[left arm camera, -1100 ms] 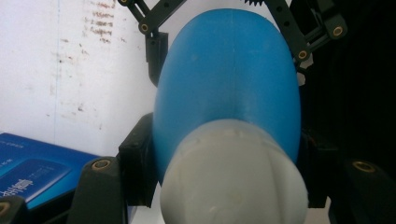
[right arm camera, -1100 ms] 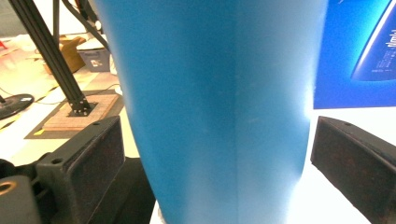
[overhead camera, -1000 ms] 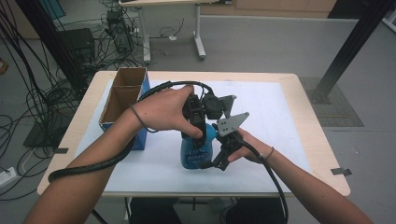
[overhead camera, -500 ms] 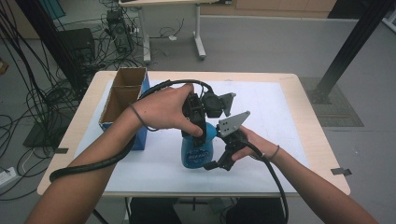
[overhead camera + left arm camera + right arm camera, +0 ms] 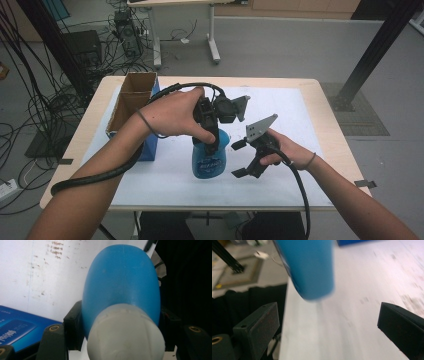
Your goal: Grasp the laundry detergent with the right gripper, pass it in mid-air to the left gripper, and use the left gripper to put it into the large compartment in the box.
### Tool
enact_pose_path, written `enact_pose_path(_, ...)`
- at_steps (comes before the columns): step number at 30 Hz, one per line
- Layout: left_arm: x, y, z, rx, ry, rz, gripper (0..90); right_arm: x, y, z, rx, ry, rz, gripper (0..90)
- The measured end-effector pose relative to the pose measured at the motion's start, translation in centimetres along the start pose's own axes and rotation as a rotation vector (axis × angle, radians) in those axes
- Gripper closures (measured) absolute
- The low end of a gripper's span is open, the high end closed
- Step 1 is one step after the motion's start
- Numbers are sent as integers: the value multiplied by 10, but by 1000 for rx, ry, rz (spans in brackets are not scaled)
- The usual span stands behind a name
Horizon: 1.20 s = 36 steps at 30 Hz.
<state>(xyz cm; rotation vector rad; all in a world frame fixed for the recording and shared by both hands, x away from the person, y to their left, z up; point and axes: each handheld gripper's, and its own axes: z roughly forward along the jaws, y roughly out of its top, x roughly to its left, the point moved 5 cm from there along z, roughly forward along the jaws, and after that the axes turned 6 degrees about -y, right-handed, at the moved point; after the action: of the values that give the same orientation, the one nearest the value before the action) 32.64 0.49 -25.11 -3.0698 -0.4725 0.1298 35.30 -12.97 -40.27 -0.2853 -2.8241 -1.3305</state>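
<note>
A blue plastic bottle [image 5: 209,161] with a printed label stands upright on the white mat. My left gripper [image 5: 212,141] comes down from above and is shut on its neck. In the left gripper view the jaws press on both sides of the bottle [image 5: 122,282] just above its white cap [image 5: 125,337]. My right gripper [image 5: 239,159] hovers just right of the bottle, open, jaws one above the other and pointing at its side. The right gripper view shows the bottle's base [image 5: 309,267], blurred, ahead of the wide-open right gripper [image 5: 329,325], apart from both jaws.
An open cardboard box [image 5: 131,100] stands at the table's left, with a blue box [image 5: 151,146] against its near side. The white mat [image 5: 300,130] covers most of the wooden table [image 5: 327,125]. Cables and a stand crowd the floor at left.
My right gripper has drawn back a little to the right, away from the bottle's side. The left gripper and the bottle have stayed put.
</note>
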Motion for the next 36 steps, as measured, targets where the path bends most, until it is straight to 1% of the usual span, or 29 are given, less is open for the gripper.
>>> enact_pose_path(2,1,-1,-1,-1,-4,-7,375,-5,-5,-4,41,-18,17,44)
enact_pose_path(4,2,-2,-1,-1,-4,-18,375,-10,-10,-7,101,-50,28,47)
enact_pose_path(5,2,-2,-1,-2,-3,-25,375,-12,-13,-9,137,-64,42,54)
enact_pose_path(6,3,-3,-2,3,-3,-32,375,-14,-15,-11,161,-75,45,55)
enact_pose_path(8,4,-4,-2,-3,-1,-46,375,-18,-21,-15,233,-90,63,61)
enact_pose_path(10,5,-5,-4,-6,-4,-63,375,-22,-26,-18,283,-102,74,63)
enact_pose_path(13,7,-7,-5,-14,-7,-90,375,-28,-35,-25,369,-119,107,70)
enact_pose_path(14,8,-7,-6,-19,-8,-101,375,-30,-37,-27,390,-129,110,72)
enact_pose_path(15,8,-8,-6,-11,-8,-107,375,-33,-39,-29,413,-141,118,78)
enact_pose_path(17,9,-8,-6,-12,-9,-118,375,-37,-43,-33,449,-156,121,84)
enact_pose_path(18,9,-9,-6,-11,-11,-132,375,-39,-44,-35,470,-169,129,87)
enact_pose_path(19,10,-9,-6,-13,-11,-135,375,-42,-47,-39,515,-194,131,89)
enact_pose_path(20,10,-8,-6,-22,-12,-145,375,-43,-48,-40,536,-208,138,90)
enact_pose_path(22,11,-8,-7,-28,-10,-158,375,-47,-51,-45,599,-244,148,90)
enact_pose_path(23,11,-8,-7,-35,-12,-172,375,-49,-52,-47,623,-258,154,96)
enact_pose_path(24,11,-9,-7,-25,-13,-176,375,-51,-54,-49,657,-281,153,91)
enact_pose_path(25,12,-9,-7,-31,-11,-183,375,-53,-54,-50,680,-300,155,83)
enact_pose_path(26,12,-9,-8,-35,-14,-201,375,-55,-55,-52,699,-311,161,81)
enact_pose_path(27,12,-9,-8,-32,-14,-209,375,-56,-56,-54,727,-329,164,78)
enact_pose_path(28,13,-9,-8,-42,-11,-221,375,-57,-57,-54,736,-337,170,79)
enact_pose_path(29,13,-9,-9,-41,-11,-228,375,-59,-58,-55,745,-345,169,79)
enact_pose_path(31,13,-9,-9,-38,-7,-236,375,-60,-58,-56,744,-351,173,81)
enact_pose_path(33,14,-9,-10,-41,-6,-255,375,-62,-59,-56,748,-361,177,80)
enact_pose_path(36,15,-9,-12,-47,-3,-264,375,-64,-60,-57,740,-365,183,81)
